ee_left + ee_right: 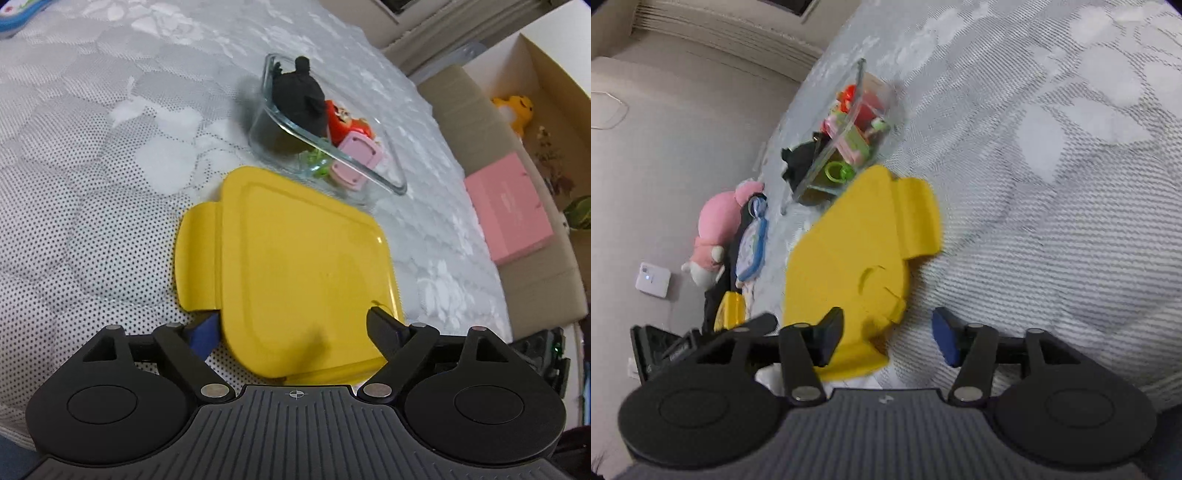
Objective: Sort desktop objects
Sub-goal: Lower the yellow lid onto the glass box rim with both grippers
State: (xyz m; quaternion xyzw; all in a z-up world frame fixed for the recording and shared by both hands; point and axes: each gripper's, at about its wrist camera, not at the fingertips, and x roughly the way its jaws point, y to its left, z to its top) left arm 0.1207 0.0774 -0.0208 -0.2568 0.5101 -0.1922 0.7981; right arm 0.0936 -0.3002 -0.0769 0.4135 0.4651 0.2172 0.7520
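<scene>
A yellow square lid [295, 273] with a side tab lies on the lace-covered table, next to a clear glass container [325, 147] holding a black figure [299, 96], a red toy and pink pieces. My left gripper [295, 328] is open with its fingers on either side of the lid's near edge. In the right wrist view the same lid [849, 258] sits before the glass container [842, 147]. My right gripper [886, 336] is open around the lid's near corner; its left finger lies over the lid.
A cardboard box [517, 184] with a pink box [509, 214] and a yellow plush stands right of the table. A pink plush [716, 232], a blue-rimmed object [753, 247] and a white device [653, 278] lie by the table's left edge.
</scene>
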